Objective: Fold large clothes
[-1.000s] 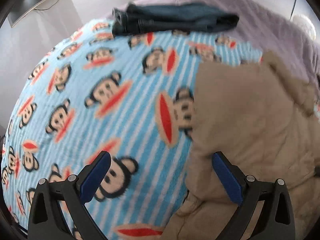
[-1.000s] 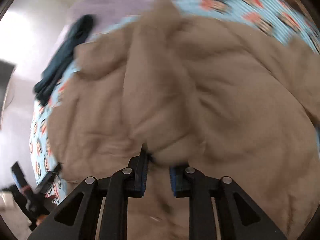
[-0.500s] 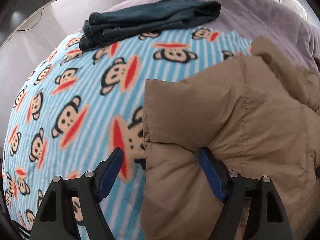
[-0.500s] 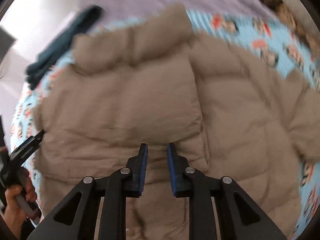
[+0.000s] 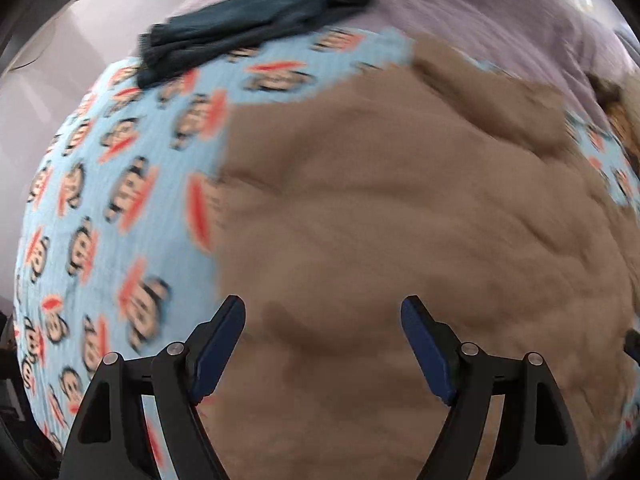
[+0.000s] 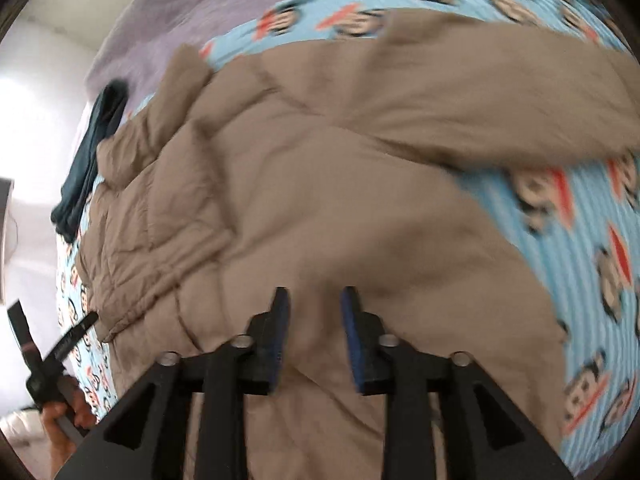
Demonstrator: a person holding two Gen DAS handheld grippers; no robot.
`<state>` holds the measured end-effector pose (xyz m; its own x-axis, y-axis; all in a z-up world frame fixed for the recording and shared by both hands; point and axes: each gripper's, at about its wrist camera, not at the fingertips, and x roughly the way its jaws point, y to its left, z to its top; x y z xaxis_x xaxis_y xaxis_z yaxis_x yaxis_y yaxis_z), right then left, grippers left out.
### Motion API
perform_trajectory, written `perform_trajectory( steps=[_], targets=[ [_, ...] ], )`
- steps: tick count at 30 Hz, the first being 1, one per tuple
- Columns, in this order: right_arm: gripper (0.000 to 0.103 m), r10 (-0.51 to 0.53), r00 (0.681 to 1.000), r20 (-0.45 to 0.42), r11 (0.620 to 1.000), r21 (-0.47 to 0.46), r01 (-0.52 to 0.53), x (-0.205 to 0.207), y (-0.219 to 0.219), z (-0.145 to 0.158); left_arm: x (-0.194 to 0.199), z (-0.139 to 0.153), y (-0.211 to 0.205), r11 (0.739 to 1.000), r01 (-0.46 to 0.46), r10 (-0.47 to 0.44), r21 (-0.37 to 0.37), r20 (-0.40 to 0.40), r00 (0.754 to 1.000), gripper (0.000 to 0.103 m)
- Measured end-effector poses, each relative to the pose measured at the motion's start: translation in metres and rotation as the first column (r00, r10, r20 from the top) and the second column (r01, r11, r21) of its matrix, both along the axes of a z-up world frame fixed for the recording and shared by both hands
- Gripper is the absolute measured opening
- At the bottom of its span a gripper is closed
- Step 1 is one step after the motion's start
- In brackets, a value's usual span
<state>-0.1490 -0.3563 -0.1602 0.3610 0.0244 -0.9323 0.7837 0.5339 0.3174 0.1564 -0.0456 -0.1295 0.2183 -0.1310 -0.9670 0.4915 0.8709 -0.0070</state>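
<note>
A large tan puffer jacket [image 5: 400, 208] lies spread on a blue monkey-print blanket [image 5: 100, 208]. It fills the right wrist view too [image 6: 320, 200], with one sleeve [image 6: 500, 92] stretched to the right. My left gripper [image 5: 322, 324] is open and empty, hovering over the jacket's left part. It also shows at the far left of the right wrist view [image 6: 60, 344]. My right gripper [image 6: 314, 308] is open a little and empty, just above the jacket's near part.
Folded dark blue jeans [image 5: 248, 28] lie at the blanket's far edge, also seen in the right wrist view [image 6: 92, 160]. A lilac cover [image 5: 480, 20] lies beyond. The blanket [image 6: 580, 240] shows to the right of the jacket.
My right gripper let go of the jacket fold and opened slightly, swinging right. My left gripper moved right, from over the blanket to over the jacket.
</note>
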Motion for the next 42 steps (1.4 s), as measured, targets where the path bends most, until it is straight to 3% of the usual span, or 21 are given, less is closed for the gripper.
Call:
perform_trajectory(
  steps=[2, 4, 8, 13, 14, 15, 17, 18, 26, 31, 36, 42],
  targets=[
    [0.056, -0.027, 1.0, 0.011, 1.0, 0.002, 0.027, -0.024, -0.006, 0.002, -0.031, 0.002, -0.023, 0.998, 0.057, -0.057, -0.004, -0.037, 0.998, 0.081],
    [0.056, -0.063, 0.998, 0.019, 0.998, 0.019, 0.063, -0.049, -0.015, 0.001, -0.066, 0.001, -0.048, 0.992, 0.129, -0.129, -0.006, -0.063, 0.99, 0.081],
    [0.067, -0.139, 0.989, 0.053, 0.989, 0.063, 0.135, -0.087, -0.032, -0.002, -0.135, -0.001, -0.103, 0.962, 0.272, -0.271, -0.009, -0.09, 0.958, 0.081],
    [0.071, -0.185, 0.979, 0.082, 0.981, 0.076, 0.179, -0.126, -0.063, 0.0, -0.19, 0.004, -0.154, 0.94, 0.34, -0.342, -0.038, -0.084, 0.936, 0.082],
    [0.072, -0.192, 0.977, 0.088, 0.979, 0.078, 0.186, -0.129, -0.067, 0.0, -0.199, 0.006, -0.163, 0.937, 0.346, -0.348, -0.042, -0.076, 0.934, 0.098],
    [0.081, -0.206, 0.974, 0.098, 0.977, 0.083, 0.198, -0.137, -0.075, 0.001, -0.205, 0.009, -0.171, 0.938, 0.345, -0.347, -0.044, -0.064, 0.936, 0.103],
    [0.091, -0.23, 0.965, 0.124, 0.971, 0.091, 0.22, -0.148, -0.088, 0.003, -0.221, 0.014, -0.186, 0.932, 0.359, -0.361, -0.045, -0.049, 0.931, 0.103],
    [0.091, -0.241, 0.961, 0.137, 0.969, 0.094, 0.229, -0.153, -0.095, 0.003, -0.227, 0.015, -0.193, 0.929, 0.368, -0.369, -0.036, -0.047, 0.928, 0.103],
    [0.092, -0.327, 0.923, 0.204, 0.942, 0.151, 0.3, -0.18, -0.155, -0.01, -0.242, 0.013, -0.217, 0.94, 0.339, -0.338, 0.046, -0.034, 0.941, 0.103],
    [0.093, -0.437, 0.872, 0.223, 0.89, 0.247, 0.383, -0.196, -0.201, -0.032, -0.243, 0.006, -0.226, 0.95, 0.305, -0.302, 0.067, -0.043, 0.952, 0.103],
    [0.093, -0.55, 0.786, 0.284, 0.819, 0.367, 0.441, -0.203, -0.236, -0.052, -0.242, -0.003, -0.236, 0.953, 0.293, -0.289, 0.079, -0.053, 0.956, 0.103],
    [0.093, -0.575, 0.733, 0.364, 0.807, 0.399, 0.435, -0.187, -0.262, -0.054, -0.234, -0.009, -0.245, 0.963, 0.253, -0.248, 0.088, -0.068, 0.966, 0.103]
  ],
)
